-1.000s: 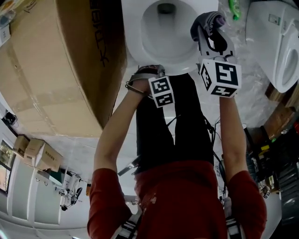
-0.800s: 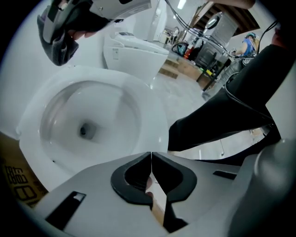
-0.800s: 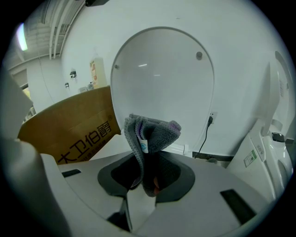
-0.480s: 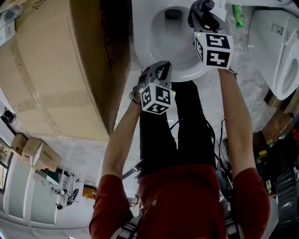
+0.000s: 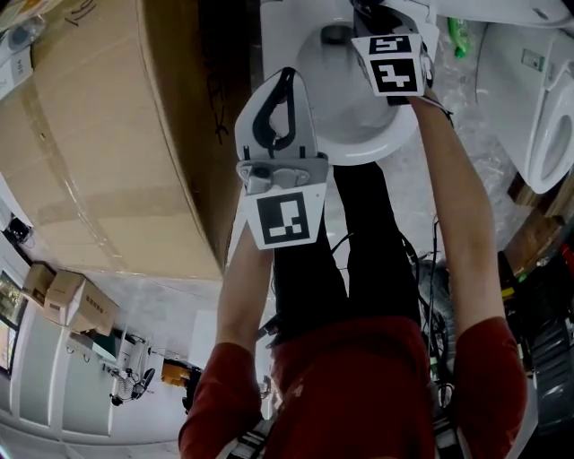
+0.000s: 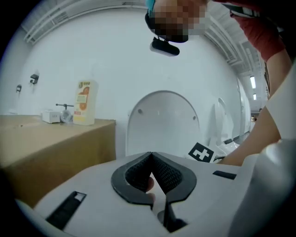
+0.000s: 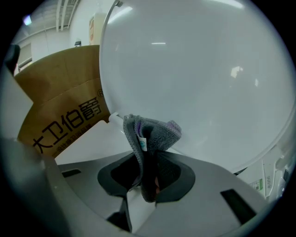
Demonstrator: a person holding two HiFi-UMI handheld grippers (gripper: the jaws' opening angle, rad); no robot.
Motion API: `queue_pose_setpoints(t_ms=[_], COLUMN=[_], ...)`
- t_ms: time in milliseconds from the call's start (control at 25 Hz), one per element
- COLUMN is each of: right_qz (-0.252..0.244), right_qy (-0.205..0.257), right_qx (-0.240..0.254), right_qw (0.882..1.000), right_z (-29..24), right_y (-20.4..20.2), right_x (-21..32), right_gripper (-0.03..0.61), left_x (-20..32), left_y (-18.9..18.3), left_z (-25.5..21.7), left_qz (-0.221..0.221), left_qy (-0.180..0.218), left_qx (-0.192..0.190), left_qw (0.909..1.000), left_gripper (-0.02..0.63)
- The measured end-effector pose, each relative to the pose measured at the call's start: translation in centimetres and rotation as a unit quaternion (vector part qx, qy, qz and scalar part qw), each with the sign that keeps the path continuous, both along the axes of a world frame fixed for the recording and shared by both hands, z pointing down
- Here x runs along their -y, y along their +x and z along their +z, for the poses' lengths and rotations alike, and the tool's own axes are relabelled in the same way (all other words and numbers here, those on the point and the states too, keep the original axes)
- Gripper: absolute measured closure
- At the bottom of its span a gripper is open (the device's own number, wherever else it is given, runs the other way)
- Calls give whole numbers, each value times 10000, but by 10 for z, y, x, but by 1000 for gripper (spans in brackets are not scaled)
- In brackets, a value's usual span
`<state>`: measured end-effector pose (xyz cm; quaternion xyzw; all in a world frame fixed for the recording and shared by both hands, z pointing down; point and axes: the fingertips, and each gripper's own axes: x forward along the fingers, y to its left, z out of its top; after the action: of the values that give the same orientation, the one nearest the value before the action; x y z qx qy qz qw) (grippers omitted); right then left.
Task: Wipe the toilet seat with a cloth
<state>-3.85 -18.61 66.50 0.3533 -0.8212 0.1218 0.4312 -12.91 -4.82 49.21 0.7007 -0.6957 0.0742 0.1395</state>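
**While right gripper is clamping the cloth, left is sitting shut and empty**

Right gripper [image 7: 149, 173] is reaching over the back of the toilet bowl [image 5: 359, 108], up by the raised lid [image 7: 194, 78]. Its jaws are pinching the grey cloth [image 7: 151, 132], which is bunching up past the jaw tips, right in front of the lid's lower part near the hinge. Can't tell if the cloth is actually touching the lid.

Left gripper [image 5: 285, 81] is hanging off the bowl's front-left side, pointing toward the lid. Its jaws are pressing together at the tips and aren't holding anything. In the left gripper view the right gripper's marker cube [image 6: 202, 153] is showing just beyond it.

Big cardboard box [image 5: 108, 134] is standing close against the toilet's left side. A second toilet [image 5: 529, 99] is sitting off to the right, with a green bottle [image 5: 456, 22] lying between the two.
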Motion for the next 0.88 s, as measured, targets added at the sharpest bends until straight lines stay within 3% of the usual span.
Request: queue_pose_setpoints(t_ms=[240,560,720,880], right_qz=[-175,-1426,-2481,-3566], right_qy=[-10,214,514,776], right_qx=[-8,-402,-805,-1233], right_qw=[9998,9887,9640,9228], right_z=[0,0,2,9], right_y=[-20,-90,-129,-149], right_x=[-5,-31,-54,-87], right_gripper=[485,485,485,485], left_x=[-6,-27,-45,-64], left_y=[-11,-38,-55,-66], left_z=[-6,-16,-23,-34], left_qz=[3,-267,-506,-528], left_qy=[30,-21,-12,69], left_qx=[229,207,53,115], left_qw=[9997,9994,9987,9985], left_gripper=[601,601,601,601])
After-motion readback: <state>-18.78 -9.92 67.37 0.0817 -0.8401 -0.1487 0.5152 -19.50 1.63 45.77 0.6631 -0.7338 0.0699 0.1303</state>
